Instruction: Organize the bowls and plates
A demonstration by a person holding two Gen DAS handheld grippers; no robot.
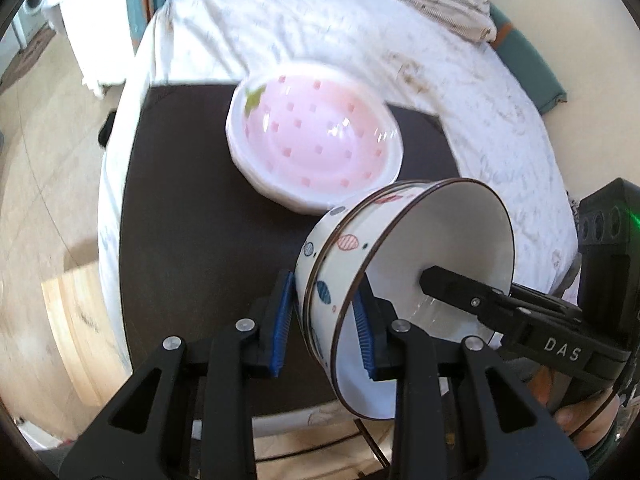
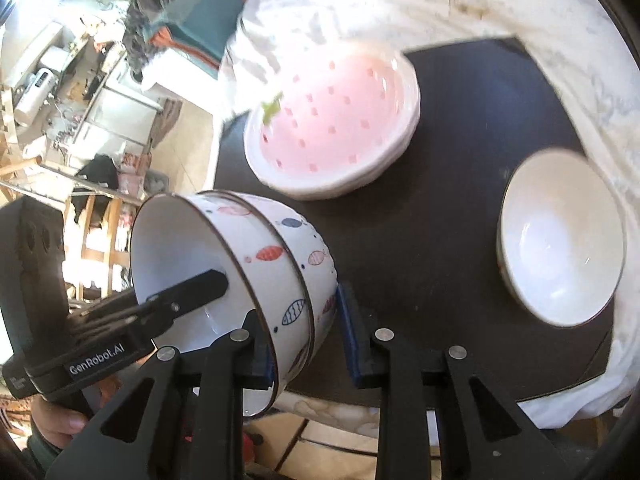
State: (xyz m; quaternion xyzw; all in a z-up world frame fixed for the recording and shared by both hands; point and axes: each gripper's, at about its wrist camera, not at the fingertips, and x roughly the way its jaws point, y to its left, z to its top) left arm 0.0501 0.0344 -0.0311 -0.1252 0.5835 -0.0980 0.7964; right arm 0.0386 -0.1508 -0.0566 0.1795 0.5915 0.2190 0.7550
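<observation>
Two fish-patterned bowls, nested one inside the other and tipped on their side, are held clear of the dark surface.

The left claw is closed on the bowls' wall: one blue pad is seen pressed against the patterned outside, the other against the white inside. The right claw is likewise clamped across the wall on the opposite side of the rim, one finger inside the bowl, one against the fish pattern. In each wrist view the other claw's black finger is seen reaching into the white interior of the bowls. Part of a hand is seen under the left gripper's body.

Relative to the fish-patterned bowls:
- A stack of pink strawberry-patterned plates lies beyond them on the dark surface, close to their rim in the left wrist view; whether they touch cannot be told.
- A plain white bowl stands upright to their right in the right wrist view, well apart, near the surface's edge.
- A white printed cloth is spread beyond and around the surface.

Both views are slightly blurred.
</observation>
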